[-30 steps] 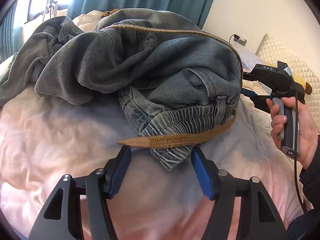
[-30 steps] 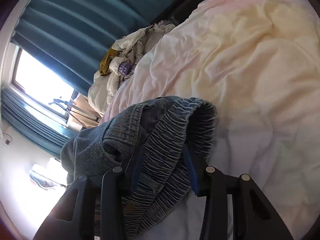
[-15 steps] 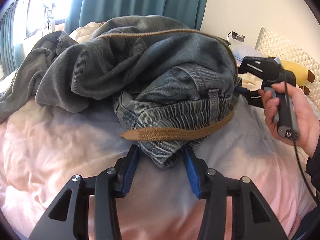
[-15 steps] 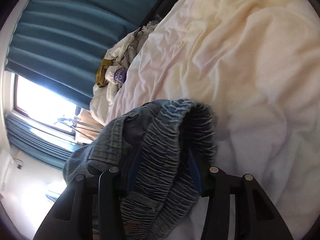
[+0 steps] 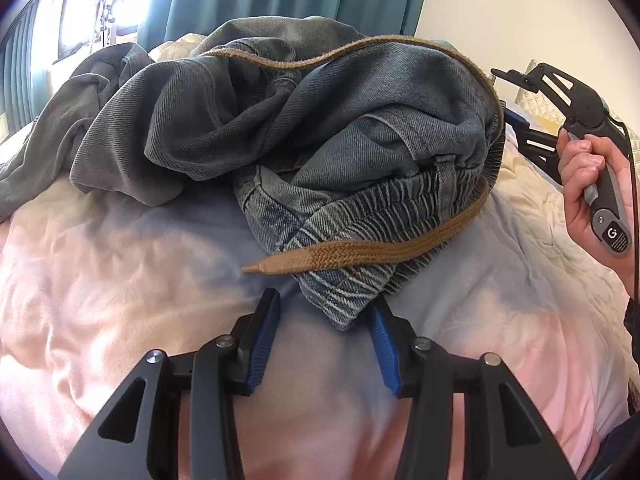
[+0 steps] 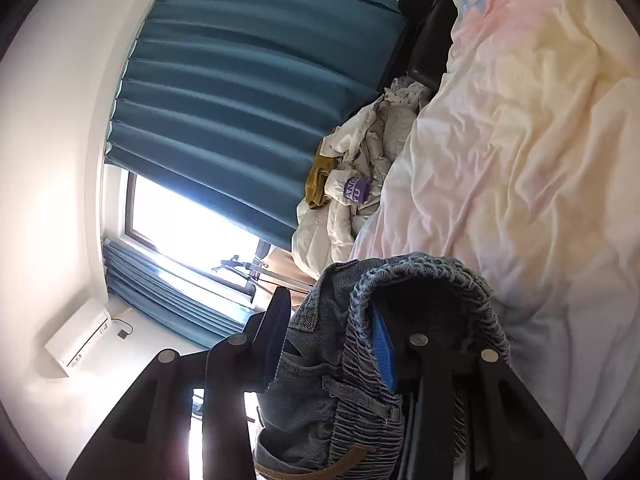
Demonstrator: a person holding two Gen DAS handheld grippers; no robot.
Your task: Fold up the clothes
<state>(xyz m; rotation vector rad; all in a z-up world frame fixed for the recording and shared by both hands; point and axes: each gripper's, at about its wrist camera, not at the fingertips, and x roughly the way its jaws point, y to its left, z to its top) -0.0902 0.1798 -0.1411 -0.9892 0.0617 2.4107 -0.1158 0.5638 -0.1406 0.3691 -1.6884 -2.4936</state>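
Spreading under everything we see the bed (image 5: 120,280) with its pale pink and cream cover. On it the jeans (image 5: 320,140) lie in a crumpled heap, a tan drawstring (image 5: 360,252) looping over the elastic waistband (image 5: 380,216). Our left hand-held gripper (image 5: 324,312) stands released, its blue fingers either side of the waistband's nearest corner, not clamped. Our right hand-held gripper (image 6: 328,340) has denim bunched between its spread fingers; we cannot tell if it grips. A hand (image 5: 588,184) holds its handle.
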